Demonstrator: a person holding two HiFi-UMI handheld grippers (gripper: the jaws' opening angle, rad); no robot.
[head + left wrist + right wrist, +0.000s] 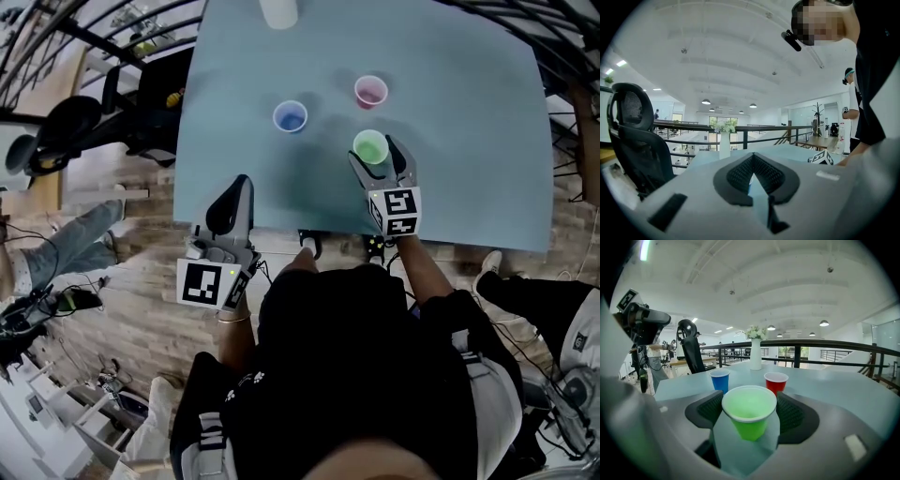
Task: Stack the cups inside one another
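Three cups stand on the pale blue table (469, 141). A blue cup (290, 116) is at the left, a red cup (370, 91) is farther back, and a green cup (370, 146) is nearest. My right gripper (377, 156) is open, with one jaw on each side of the green cup (749, 411), close to its rim. Beyond it, the right gripper view shows the blue cup (720, 379) and the red cup (776, 382). My left gripper (240, 187) is shut and empty at the table's near edge, apart from all the cups. Its pads (752, 176) meet.
A white vase (279, 11) with flowers stands at the table's far edge. A black office chair (66, 131) is off the table's left side, with a railing behind it. The table's near edge runs just in front of me.
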